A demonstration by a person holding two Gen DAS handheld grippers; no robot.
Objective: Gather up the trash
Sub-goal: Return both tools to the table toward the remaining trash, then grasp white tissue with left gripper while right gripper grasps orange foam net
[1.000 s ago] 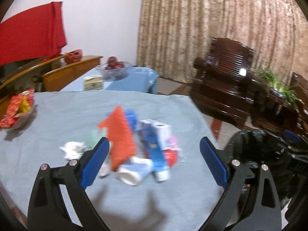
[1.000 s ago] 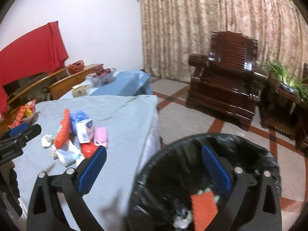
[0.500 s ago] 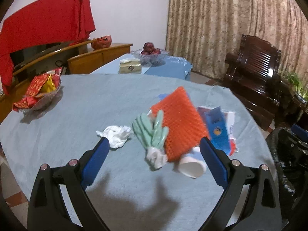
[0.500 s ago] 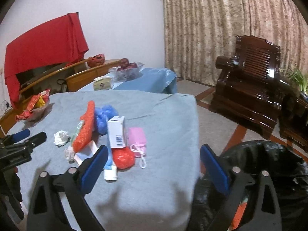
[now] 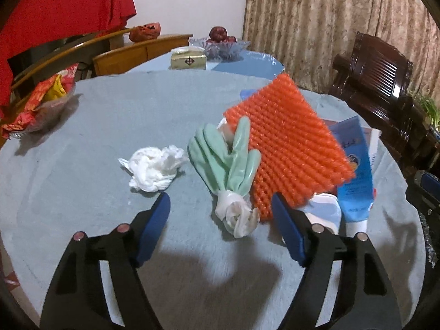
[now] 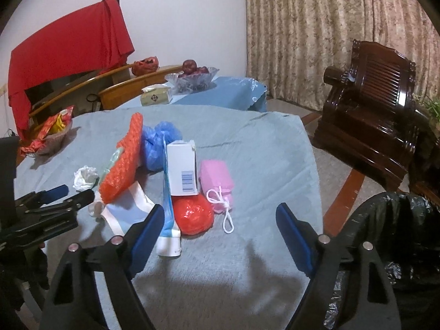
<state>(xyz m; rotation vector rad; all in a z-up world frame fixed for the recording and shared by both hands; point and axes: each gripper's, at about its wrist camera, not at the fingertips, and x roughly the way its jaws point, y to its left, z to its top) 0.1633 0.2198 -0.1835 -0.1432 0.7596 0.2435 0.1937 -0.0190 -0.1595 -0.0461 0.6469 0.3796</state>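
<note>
The left gripper (image 5: 220, 211) had moved in close to the glove (image 5: 228, 162) at 12 o'clock, jaws apart. The right gripper (image 6: 220, 217) left the bin (image 6: 390, 236), jaws apart, empty.

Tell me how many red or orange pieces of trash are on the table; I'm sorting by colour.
2: the orange mesh pad propped in the pile's left part, and the red crumpled wrapper at its near edge. More may be hidden underneath.

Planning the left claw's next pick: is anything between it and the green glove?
Nothing visible. The left claw is open, and the green glove lies on the grey tablecloth just ahead of its gap. The orange mesh pad leans against the glove's right side.
</note>
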